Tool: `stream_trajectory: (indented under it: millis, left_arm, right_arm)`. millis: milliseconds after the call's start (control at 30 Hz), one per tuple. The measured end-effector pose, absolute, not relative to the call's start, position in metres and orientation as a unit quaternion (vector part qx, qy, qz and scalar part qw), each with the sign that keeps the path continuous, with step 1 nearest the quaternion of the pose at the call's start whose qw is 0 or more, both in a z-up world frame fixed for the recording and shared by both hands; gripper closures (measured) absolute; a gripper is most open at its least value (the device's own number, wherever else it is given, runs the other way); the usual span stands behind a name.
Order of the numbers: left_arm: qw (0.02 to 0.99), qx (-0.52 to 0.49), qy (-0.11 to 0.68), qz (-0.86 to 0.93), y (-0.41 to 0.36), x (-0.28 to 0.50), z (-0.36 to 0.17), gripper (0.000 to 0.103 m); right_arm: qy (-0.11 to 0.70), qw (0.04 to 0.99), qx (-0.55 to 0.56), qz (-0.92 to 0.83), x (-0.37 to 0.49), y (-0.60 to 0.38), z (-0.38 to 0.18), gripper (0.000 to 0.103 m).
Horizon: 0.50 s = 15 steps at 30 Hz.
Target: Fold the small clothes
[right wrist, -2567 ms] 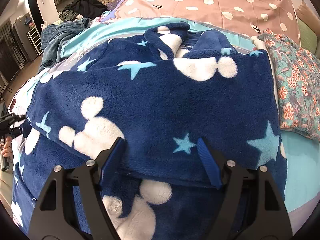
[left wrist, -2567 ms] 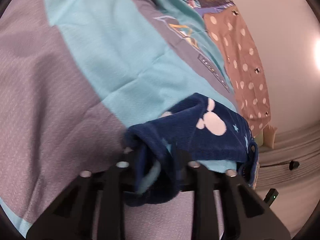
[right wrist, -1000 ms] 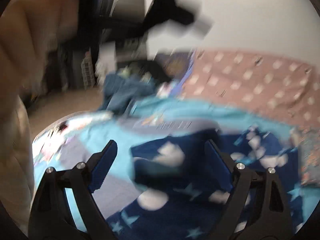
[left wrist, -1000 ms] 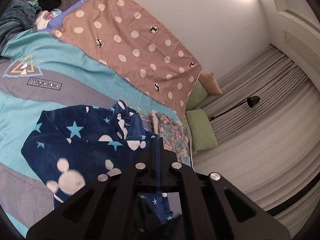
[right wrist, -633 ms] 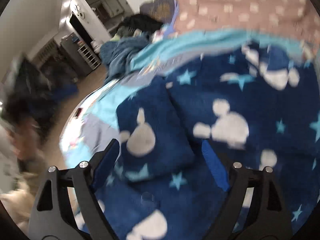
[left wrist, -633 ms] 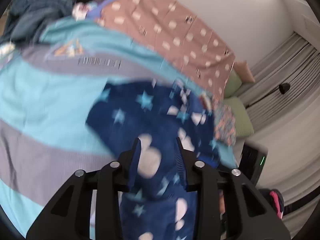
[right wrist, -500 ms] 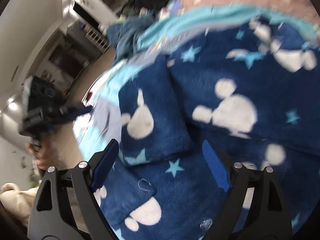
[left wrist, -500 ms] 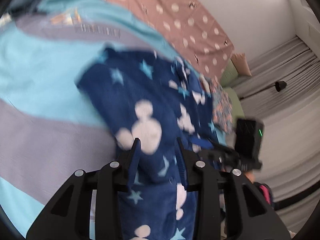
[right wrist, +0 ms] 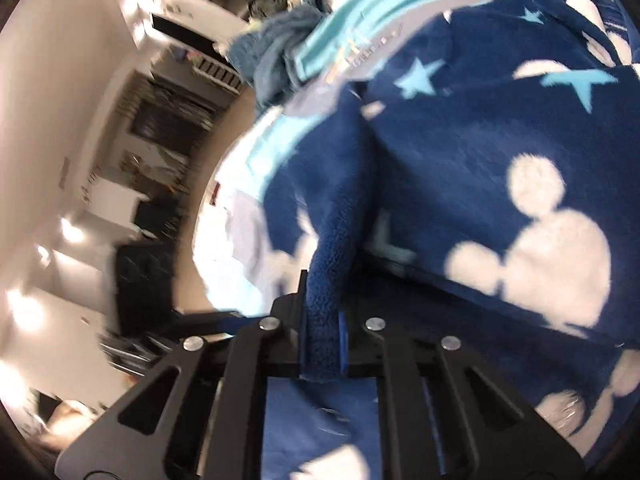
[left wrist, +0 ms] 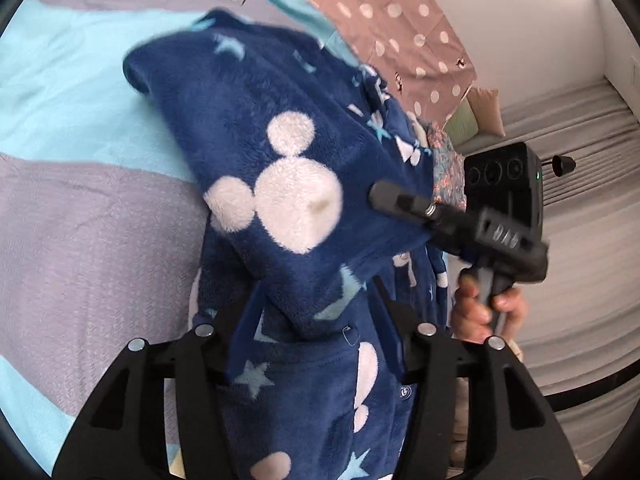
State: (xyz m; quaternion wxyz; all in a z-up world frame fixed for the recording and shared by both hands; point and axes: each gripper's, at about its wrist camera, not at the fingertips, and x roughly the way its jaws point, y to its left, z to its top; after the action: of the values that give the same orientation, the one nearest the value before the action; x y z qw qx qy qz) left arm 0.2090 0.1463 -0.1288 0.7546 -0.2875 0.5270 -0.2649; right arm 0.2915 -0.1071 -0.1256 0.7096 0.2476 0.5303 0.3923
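The navy fleece garment [left wrist: 288, 184] lies lengthwise on the bed [left wrist: 80, 220], running away from the left gripper [left wrist: 316, 320] (fingers opening, cloth loose between). The right gripper [right wrist: 323, 344] pinches its fold.

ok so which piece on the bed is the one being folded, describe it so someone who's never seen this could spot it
Start from the bed, covered in a turquoise and grey bedspread. The fleece garment lies on that cover, nearer than the pink polka-dot blanket. It alone is deep navy and plush, printed with white mouse-head shapes and pale blue stars, unlike the small floral cloth beside it.
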Motion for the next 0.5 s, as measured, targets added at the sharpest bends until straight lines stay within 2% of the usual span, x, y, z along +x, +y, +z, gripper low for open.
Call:
stream_trajectory:
  millis: [67, 233, 300, 500]
  left_arm:
    - [0.781, -0.240, 0.509, -0.271, 0.142, 0.199, -0.112, 0.042]
    - [0.888, -0.092, 0.401, -0.204, 0.123, 0.156, -0.065, 0.036]
    - [0.921, -0.047, 0.361, -0.140, 0.113, 0.146, -0.059, 0.020]
    - [0.964, 0.155, 0.211, 0.055, 0.077, 0.132, -0.062, 0.018]
  right_arm:
    - [0.523, 0.701, 0.275, 0.400, 0.294, -0.104, -0.109, 0.093]
    - [0.506, 0.695, 0.304, 0.410, 0.303, -0.084, -0.065, 0.093]
    - [0.503, 0.688, 0.315, 0.417, 0.305, -0.072, -0.054, 0.093]
    - [0.508, 0.670, 0.317, 0.440, 0.302, -0.038, -0.025, 0.093]
